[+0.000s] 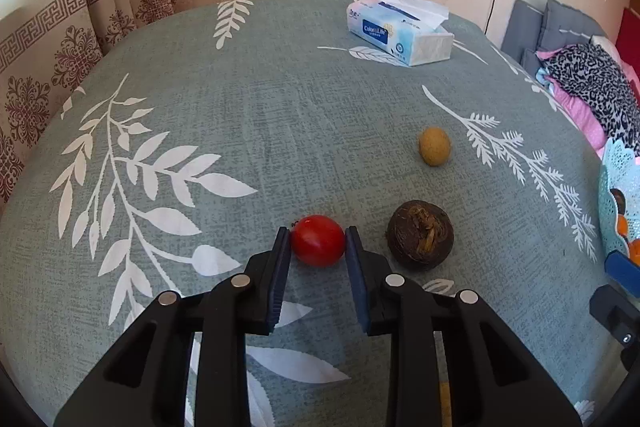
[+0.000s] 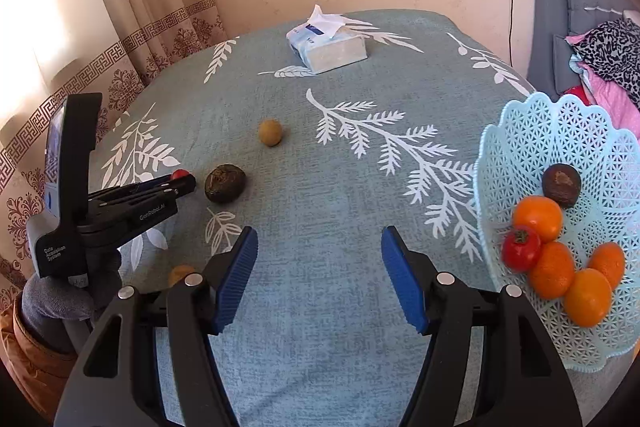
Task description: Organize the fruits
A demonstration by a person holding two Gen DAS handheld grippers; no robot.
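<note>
Tomato (image 1: 317,240) largely hidden behind left gripper (image 2: 182,183) from the right.

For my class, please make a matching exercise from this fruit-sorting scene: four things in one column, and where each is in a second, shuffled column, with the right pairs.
Things:
1. red tomato
2. dark brown fruit
3. tissue box
4. oranges

Places:
A. far end of the table
B. inside the basket
C. between the left gripper pads
D. on the cloth, just right of the tomato

Pairs: 1-C, 2-D, 3-A, 4-B
</note>
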